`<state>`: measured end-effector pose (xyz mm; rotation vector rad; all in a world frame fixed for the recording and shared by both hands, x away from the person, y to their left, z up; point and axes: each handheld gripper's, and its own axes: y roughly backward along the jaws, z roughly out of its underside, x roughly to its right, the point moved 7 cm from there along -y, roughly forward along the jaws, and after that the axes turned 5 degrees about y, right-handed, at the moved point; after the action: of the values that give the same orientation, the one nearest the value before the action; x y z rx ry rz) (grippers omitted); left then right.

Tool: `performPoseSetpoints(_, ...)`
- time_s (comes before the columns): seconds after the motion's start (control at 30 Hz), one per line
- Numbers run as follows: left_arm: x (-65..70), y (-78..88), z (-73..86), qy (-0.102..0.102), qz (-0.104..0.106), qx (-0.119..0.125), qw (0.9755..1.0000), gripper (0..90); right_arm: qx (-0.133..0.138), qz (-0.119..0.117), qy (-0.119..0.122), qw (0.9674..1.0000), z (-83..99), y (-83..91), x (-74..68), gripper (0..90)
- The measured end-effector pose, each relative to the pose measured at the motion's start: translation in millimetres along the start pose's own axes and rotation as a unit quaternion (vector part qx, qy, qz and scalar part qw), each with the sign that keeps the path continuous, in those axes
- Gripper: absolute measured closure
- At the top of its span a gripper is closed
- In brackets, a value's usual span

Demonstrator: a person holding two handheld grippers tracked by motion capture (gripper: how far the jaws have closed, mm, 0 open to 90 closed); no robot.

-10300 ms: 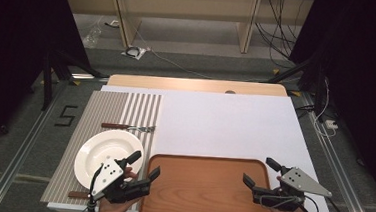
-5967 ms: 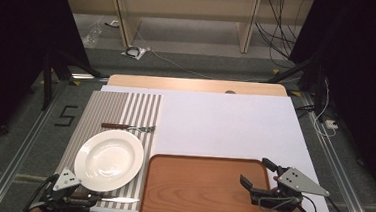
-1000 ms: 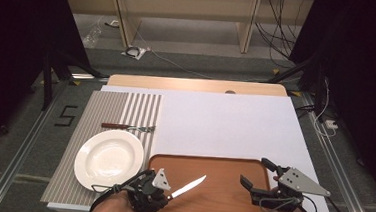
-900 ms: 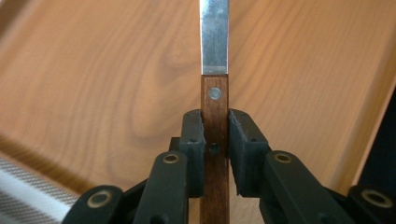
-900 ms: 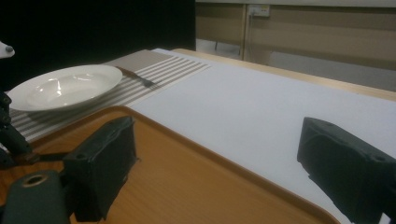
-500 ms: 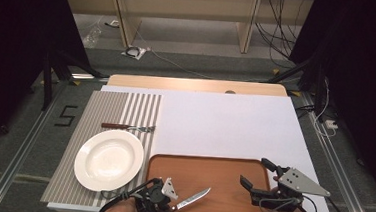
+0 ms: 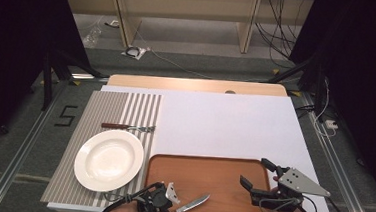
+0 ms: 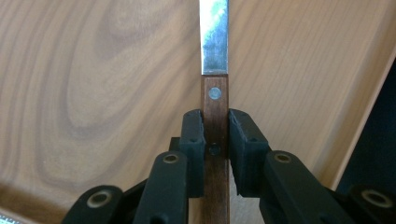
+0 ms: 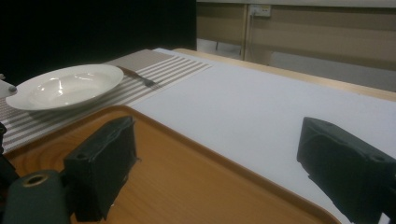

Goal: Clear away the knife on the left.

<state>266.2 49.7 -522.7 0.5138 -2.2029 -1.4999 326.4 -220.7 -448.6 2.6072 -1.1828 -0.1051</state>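
A knife with a brown wooden handle (image 8: pixel 215 112) and a steel blade (image 7: pixel 192 204) lies low over the wooden tray (image 7: pixel 211 175), near its front left corner. My left gripper (image 7: pixel 166 207) is shut on the handle. In the left gripper view the pads (image 8: pixel 194 135) press both sides of the handle and the blade points away over the tray's wood grain (image 8: pixel 93 93). My right gripper (image 7: pixel 254 172) stands open at the tray's right end with nothing between its jaws. In its own view the right gripper (image 9: pixel 224 158) looks across the tray (image 9: pixel 187 186).
A white plate (image 7: pixel 108 159) rests on a striped placemat (image 7: pixel 126 106) left of the tray, with a fork (image 7: pixel 127 127) lying just beyond it. A white sheet (image 7: pixel 225 123) covers the table behind the tray. The plate (image 9: pixel 65 86) also appears in the right gripper view.
My left gripper has shifted a little toward the tray's near edge, carrying the knife with it. The right gripper has stayed where it was.
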Motion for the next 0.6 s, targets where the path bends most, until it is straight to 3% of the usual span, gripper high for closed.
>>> performPoseSetpoints(0.43, 3.8, -2.5, 2.0, -0.001, 0.003, -0.011, 0.9999, 75.3, -0.003, 0.0, -0.001, 1.0, 0.5, 0.3, 0.5, 12.9)
performPoseSetpoints(0.6, 5.8, 0.1, -1.4, 0.0, 0.003, 0.002, 1.0, 57.8, -0.001, 0.0, -0.001, 1.0, 0.2, -0.1, 0.2, 12.9)
